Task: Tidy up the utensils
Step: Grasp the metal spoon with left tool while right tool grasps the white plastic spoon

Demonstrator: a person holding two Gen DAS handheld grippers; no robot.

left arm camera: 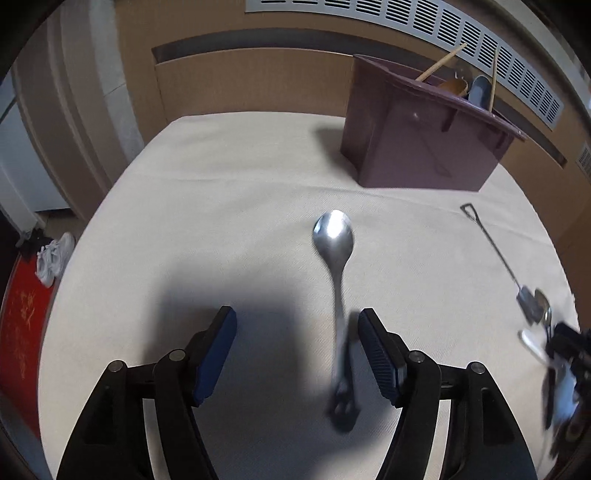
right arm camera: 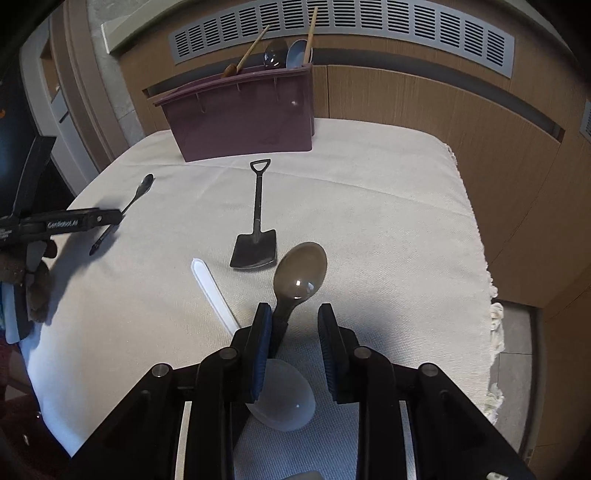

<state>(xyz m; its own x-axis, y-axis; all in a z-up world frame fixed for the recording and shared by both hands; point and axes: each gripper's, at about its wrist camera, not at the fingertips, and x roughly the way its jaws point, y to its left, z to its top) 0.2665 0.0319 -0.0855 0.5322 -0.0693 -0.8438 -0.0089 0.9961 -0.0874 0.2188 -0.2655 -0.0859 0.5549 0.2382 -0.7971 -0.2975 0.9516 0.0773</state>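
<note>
A steel spoon [left arm camera: 335, 251] lies on the cream tablecloth [left arm camera: 221, 184], its handle running between my left gripper's [left arm camera: 297, 321] open fingers, near the right pad. It also shows in the right wrist view [right arm camera: 142, 188]. My right gripper [right arm camera: 293, 314] is open around the handle of a brown translucent spoon [right arm camera: 301, 269]. A white plastic spoon [right arm camera: 212, 291] lies under that gripper, bowl toward the camera. A black shovel-shaped spoon [right arm camera: 256, 236] lies just beyond. A purple utensil holder [right arm camera: 240, 118] stands at the back with several utensils in it.
The cloth's fringed right edge [right arm camera: 491, 295] drops to the floor. Wooden panelling and a vent grille [right arm camera: 351, 26] stand behind the holder. White shoes [left arm camera: 51, 258] lie on the floor at left. The left gripper's arm [right arm camera: 62, 221] shows in the right wrist view.
</note>
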